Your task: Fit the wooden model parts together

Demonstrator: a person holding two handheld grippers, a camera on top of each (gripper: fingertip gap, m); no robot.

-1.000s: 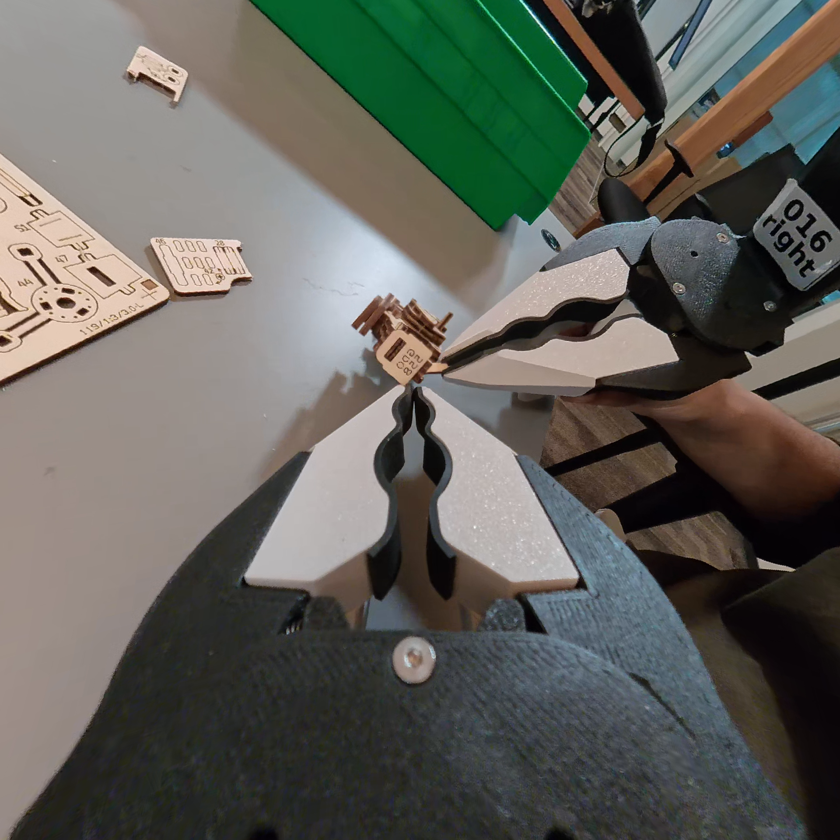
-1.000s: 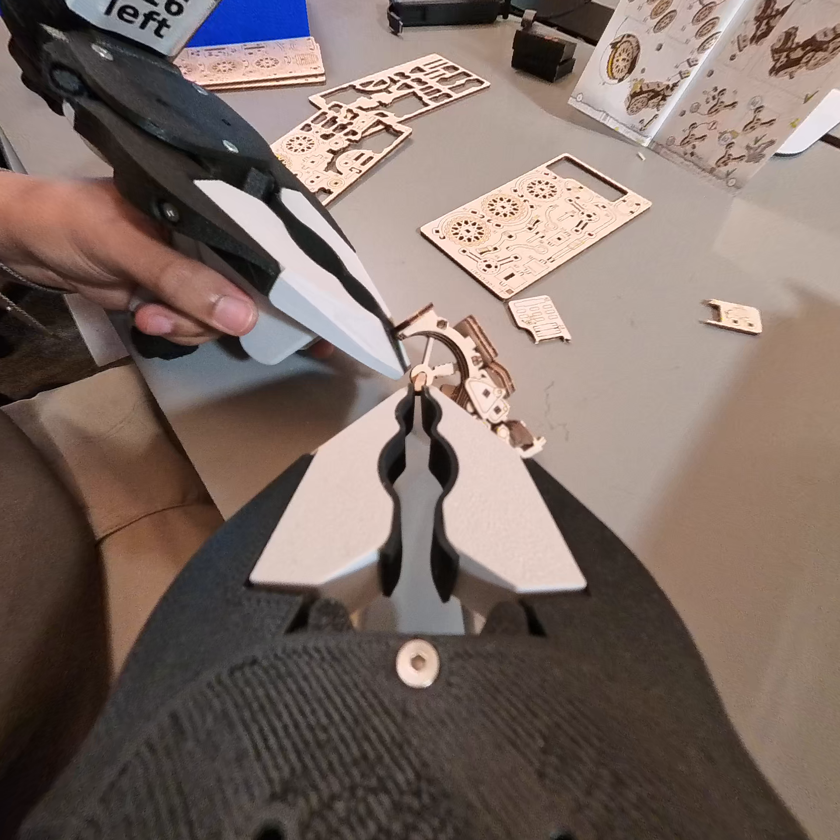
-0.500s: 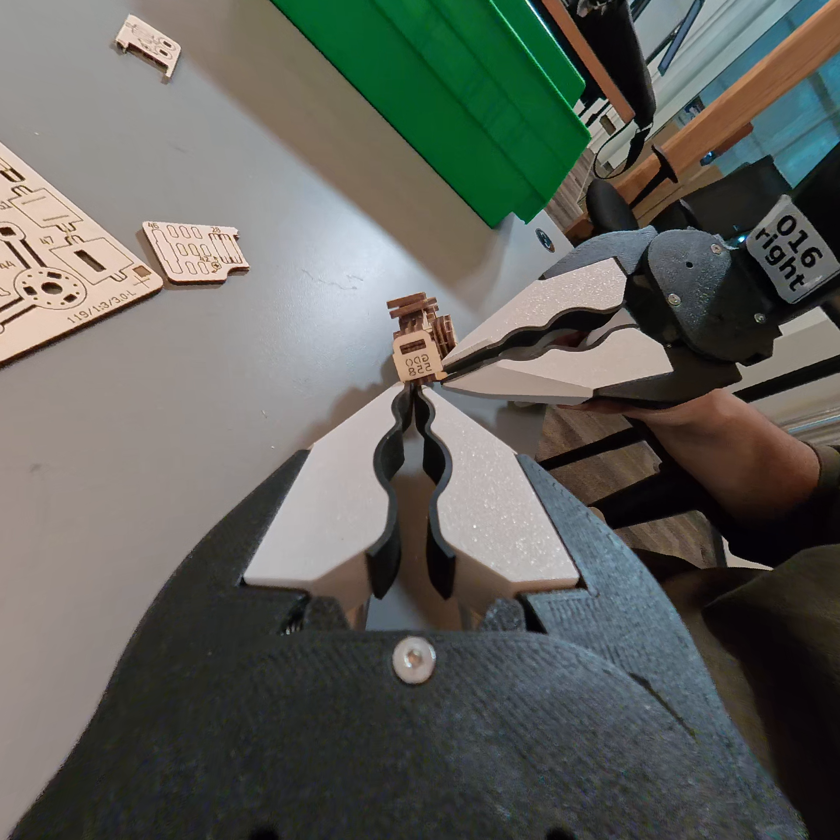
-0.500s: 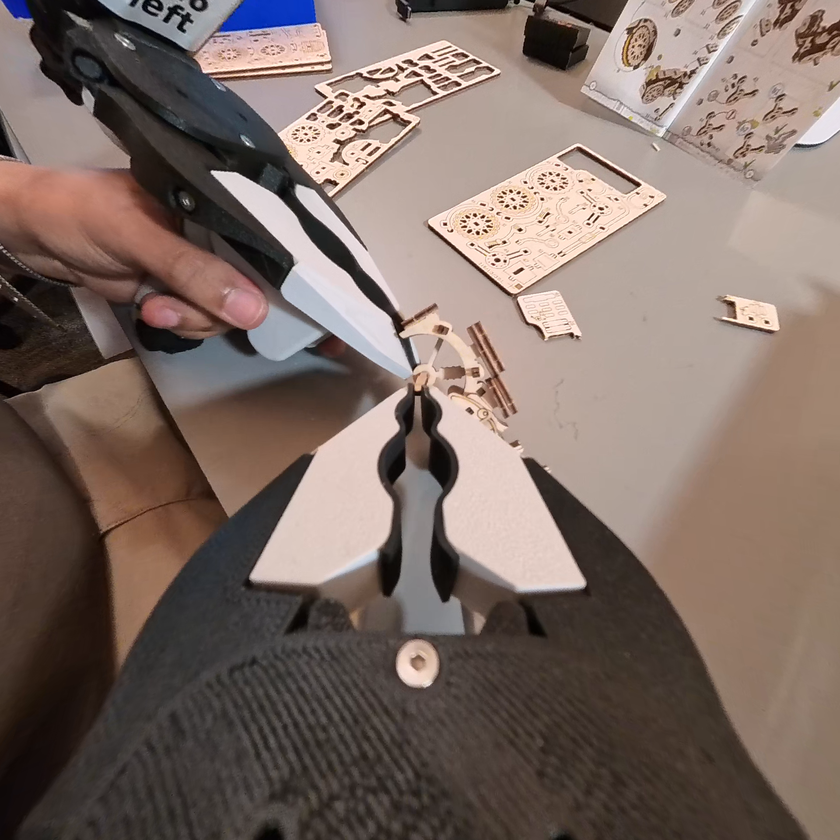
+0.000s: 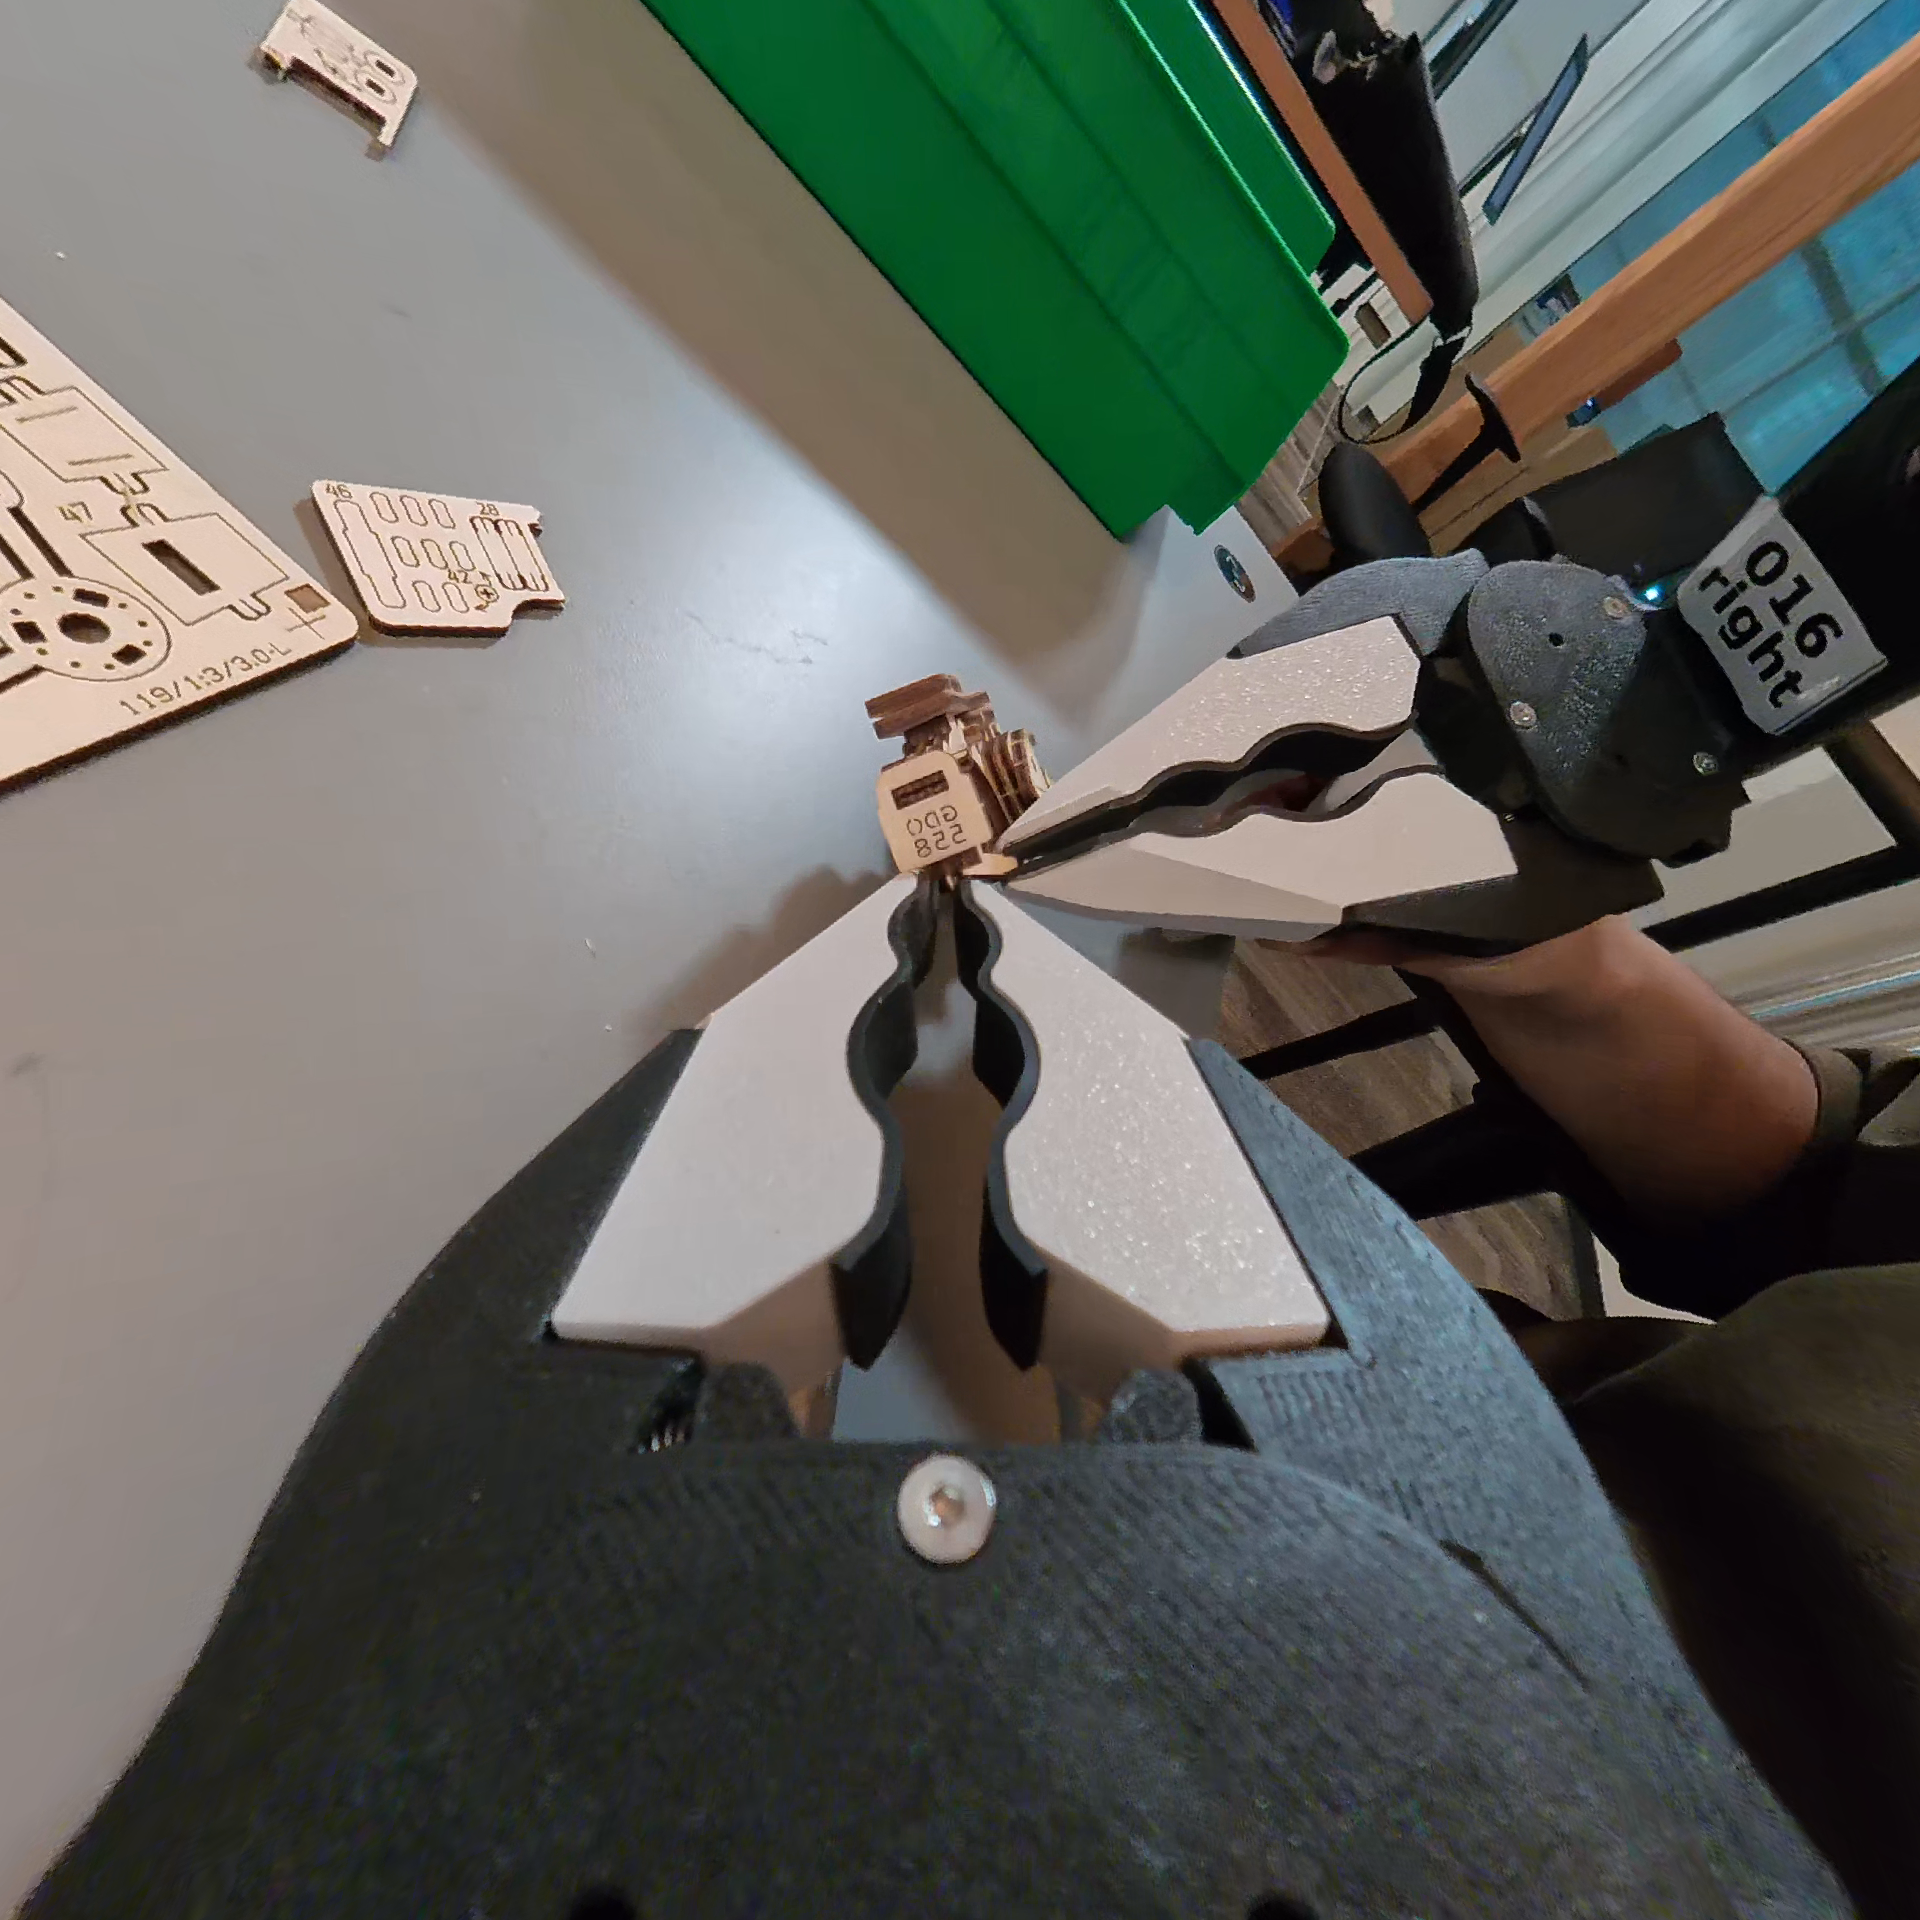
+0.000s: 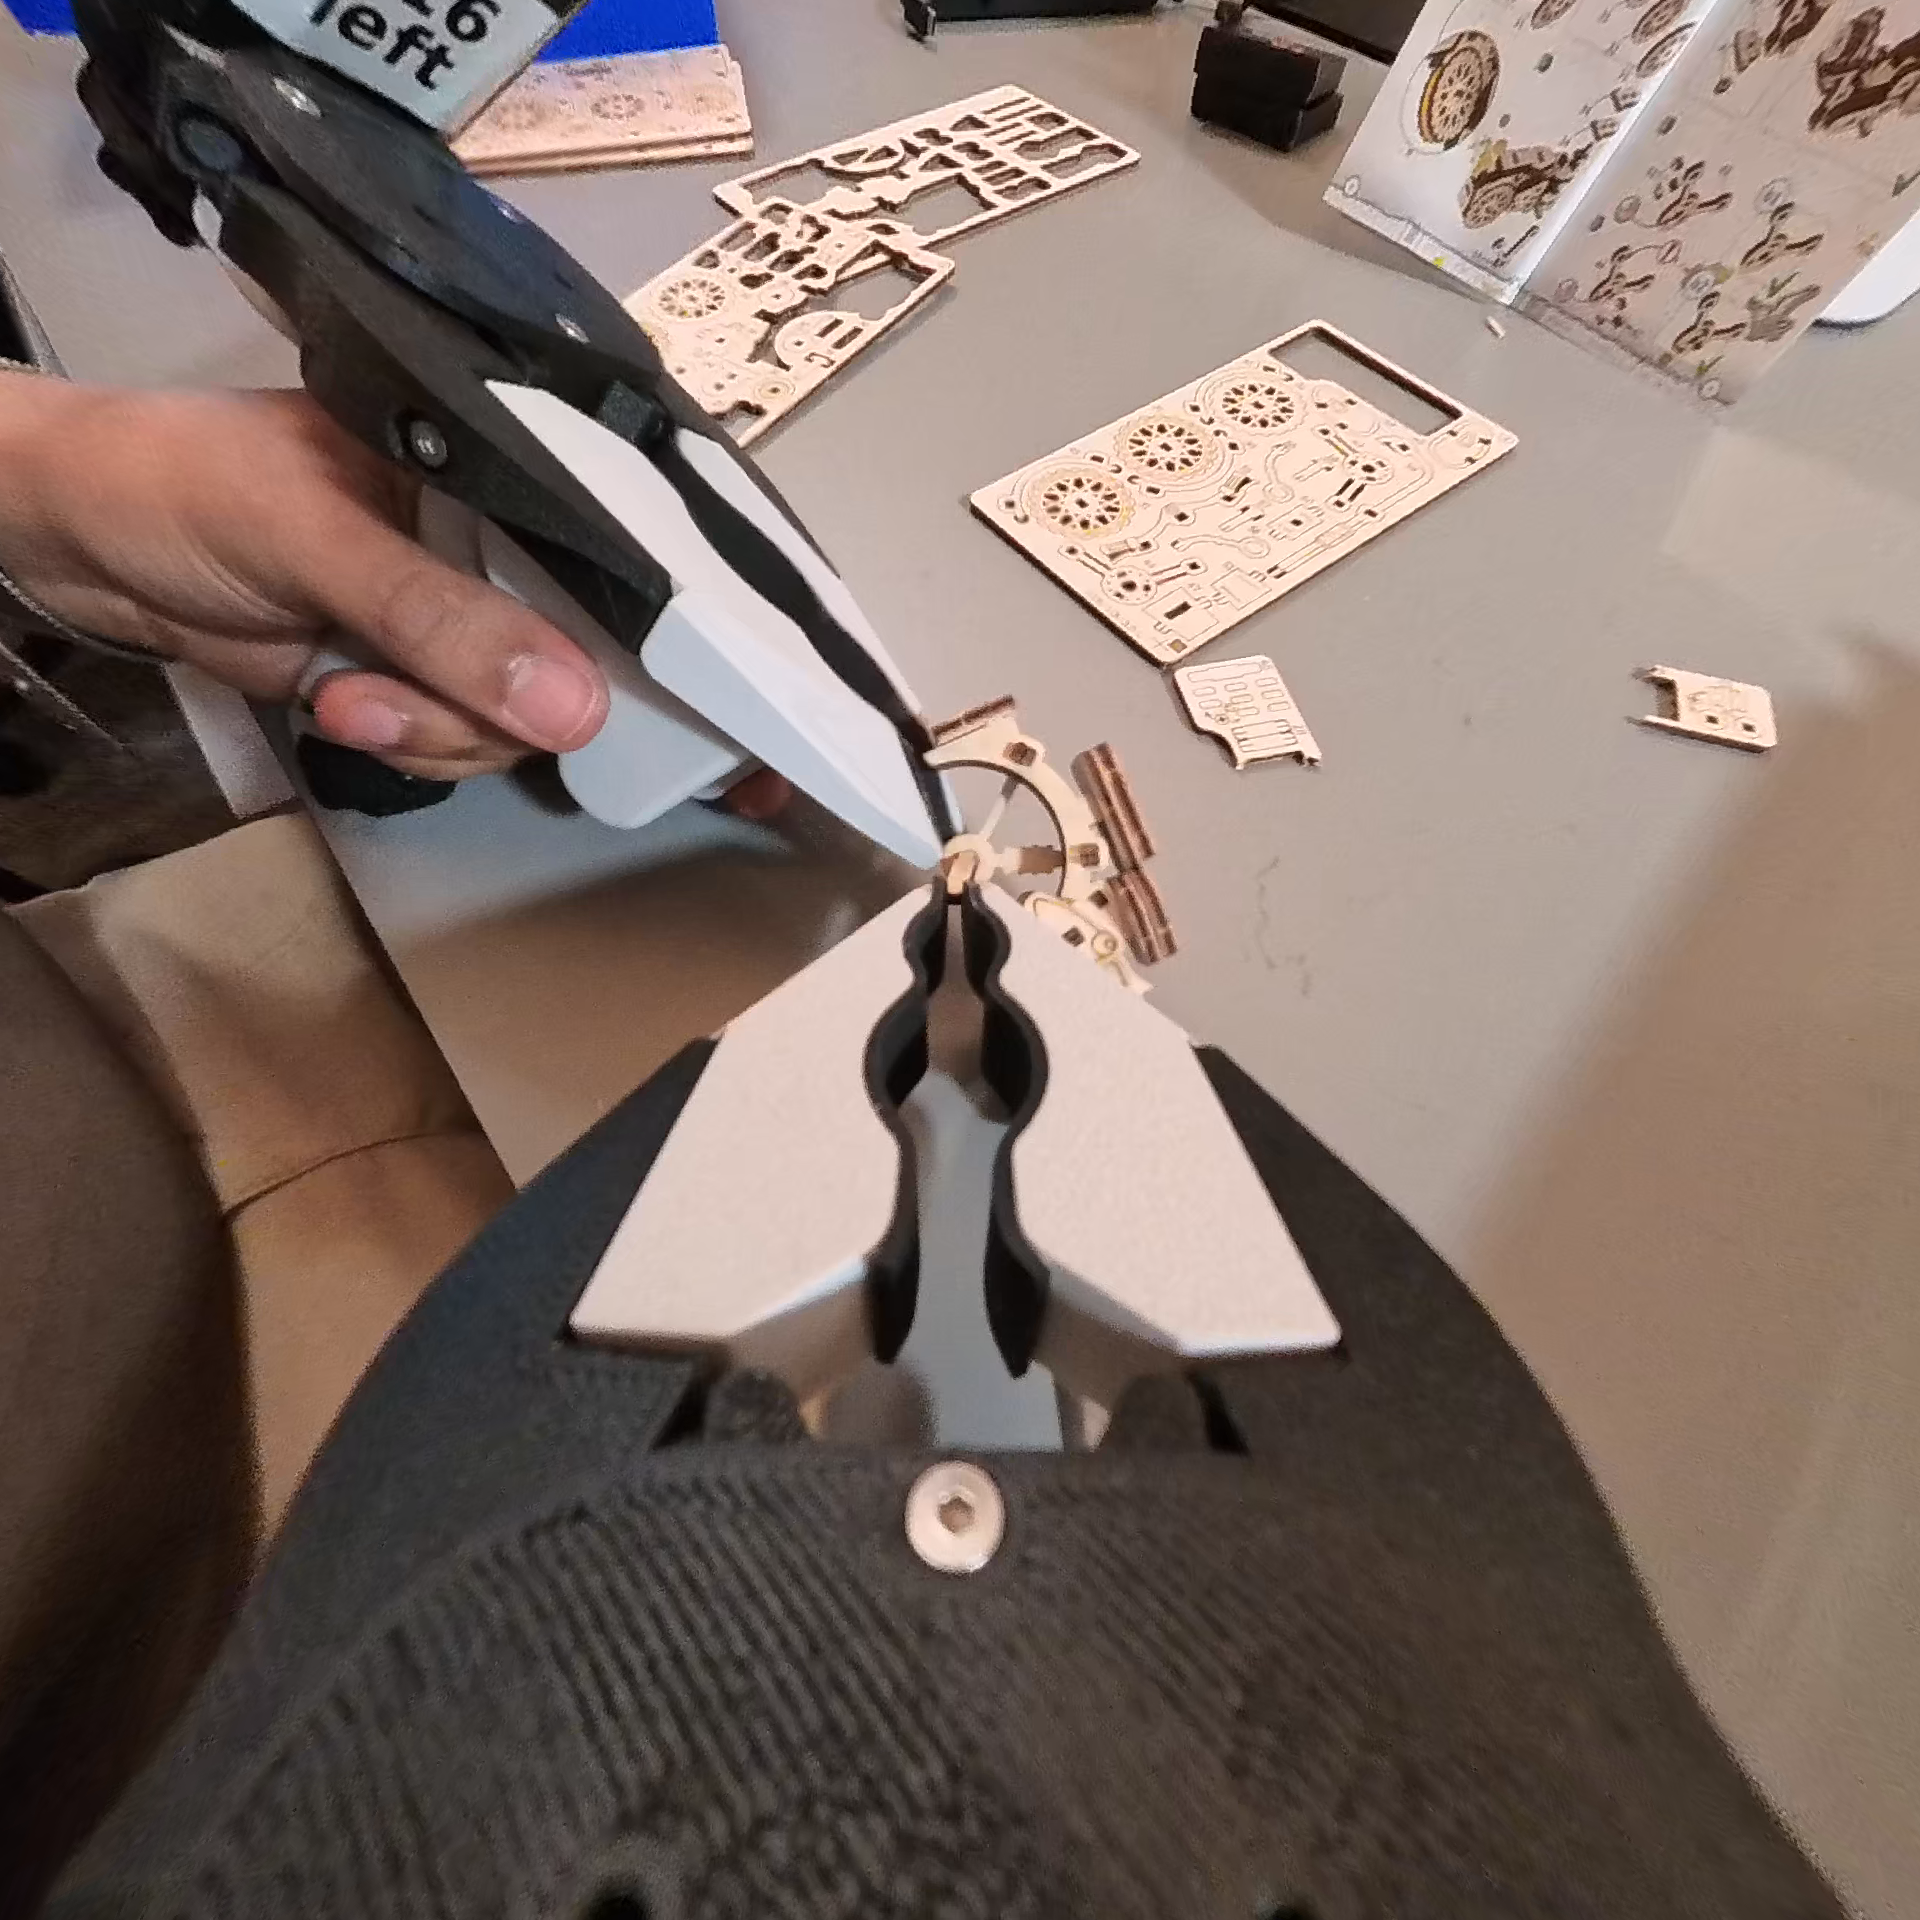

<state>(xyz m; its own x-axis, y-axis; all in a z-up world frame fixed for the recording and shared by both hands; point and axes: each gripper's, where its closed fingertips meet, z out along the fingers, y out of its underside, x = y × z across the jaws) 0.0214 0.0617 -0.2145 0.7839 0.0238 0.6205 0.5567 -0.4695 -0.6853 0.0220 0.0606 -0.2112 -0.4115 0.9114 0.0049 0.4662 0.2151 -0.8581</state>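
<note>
A small part-built wooden model (image 5: 948,792) is held in the air just above the grey table (image 5: 499,935), near its edge. My left gripper (image 5: 943,896) is shut on the model's lower edge. My right gripper (image 5: 1006,858) comes in from the right, shut on a small peg at the model's side. In the right wrist view the model (image 6: 1070,831) shows a curved arc with spokes and dark brown rods. There the right gripper (image 6: 956,896) pinches its centre hub, and the left gripper (image 6: 932,831) meets it from the upper left.
A wooden parts sheet (image 6: 1242,499) and emptied sheets (image 6: 831,249) lie farther back. Two small loose pieces (image 6: 1245,710) (image 6: 1704,709) lie beside the sheet. An instruction booklet (image 6: 1621,156) and a black box (image 6: 1262,88) stand behind. A green bin (image 5: 1039,239) flanks the table. My two grippers' fingertips are within a few centimetres of each other.
The model has turned between the two grippers from a tilt to more upright, its arc now on top. Both grippers have stayed shut on it.
</note>
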